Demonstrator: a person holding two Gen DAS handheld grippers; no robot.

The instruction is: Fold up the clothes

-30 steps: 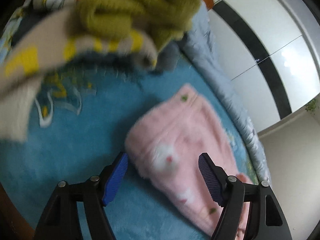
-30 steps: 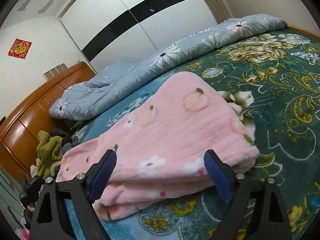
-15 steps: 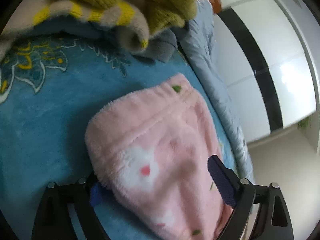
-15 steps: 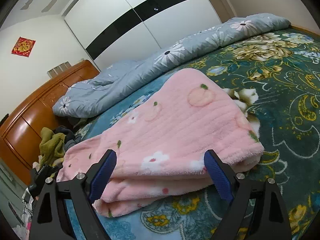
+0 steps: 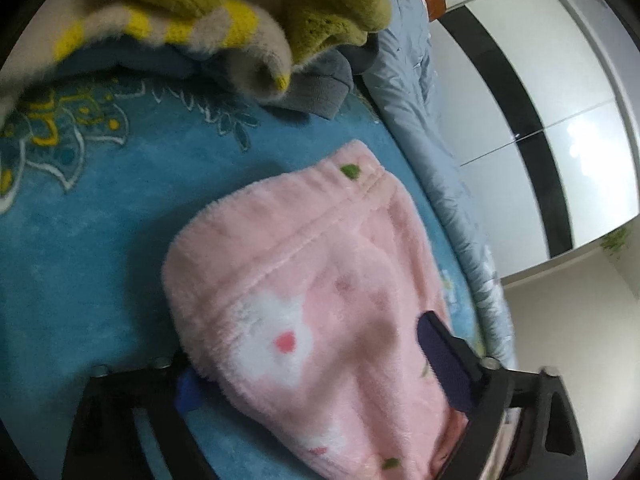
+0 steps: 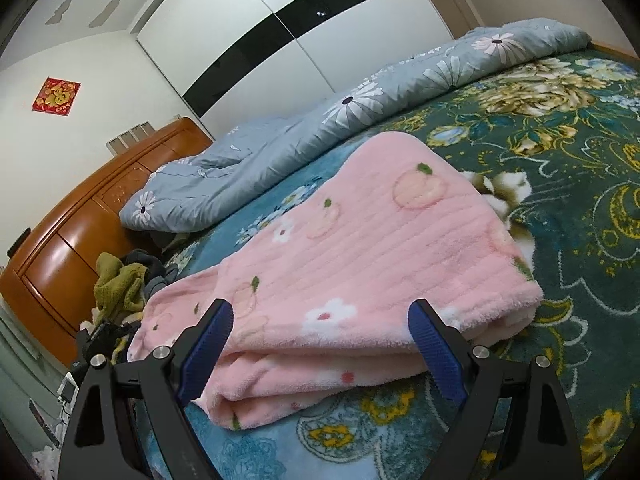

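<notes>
Both tools gape apart: the left tool (image 5: 320,368) straddles one end of the folded fluffy pink flower-print garment (image 6: 352,280) on the blue-green floral bed blanket (image 6: 580,184), the right tool (image 6: 320,344) its near folded edge.

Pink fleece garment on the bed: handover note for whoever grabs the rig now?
Left gripper: open, fingers straddling one end of the pink fleece garment, not clamped.
Right gripper: open, at the folded garment's near edge, holding nothing.
Garment lies folded in layers on the floral blanket.
Unfolded pile with an olive knit sits by the headboard.
Done: pink piece looks folded.
Left: probably another fold or set it aside, then the pile.
</notes>
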